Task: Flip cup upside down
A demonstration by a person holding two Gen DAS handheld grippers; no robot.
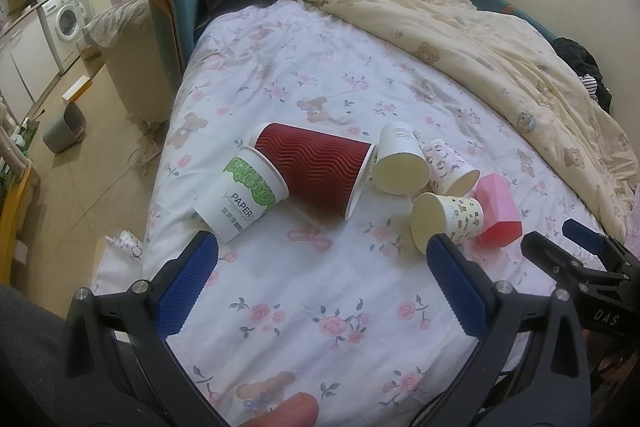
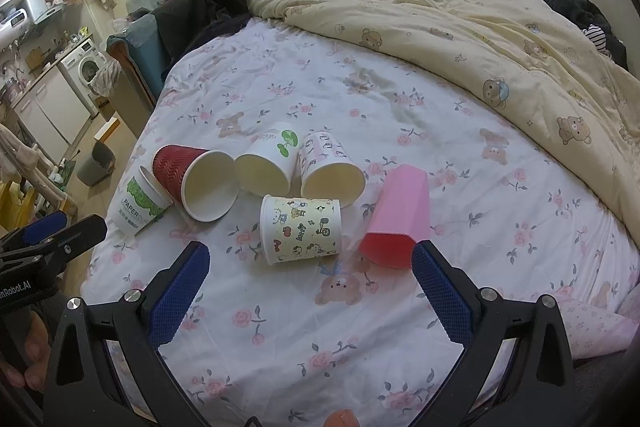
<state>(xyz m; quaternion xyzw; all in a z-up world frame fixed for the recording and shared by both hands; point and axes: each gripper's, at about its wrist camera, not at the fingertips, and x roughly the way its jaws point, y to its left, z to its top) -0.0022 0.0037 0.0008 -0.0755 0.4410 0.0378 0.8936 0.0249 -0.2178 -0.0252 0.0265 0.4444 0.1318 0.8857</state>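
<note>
On the bed (image 2: 400, 99), under a flowered sheet that will give softly beneath any weight, six cups lie tipped on their sides in a loose cluster, none yet standing on its rim. The red ribbed cup (image 2: 188, 179) is the biggest, touching the green-printed paper cup (image 2: 138, 203) at the bed's edge; the pink faceted cup (image 2: 396, 211) lies nearest the right gripper (image 2: 308, 267), whose jaws stand wide open and empty. The left gripper (image 1: 320, 259) is likewise spread, holding nothing. The cartoon cup (image 2: 300, 231) sits just ahead, between the right fingers. Best to pinch one cup lightly mid-wall, lift clear, then set it rim-down squarely.
</note>
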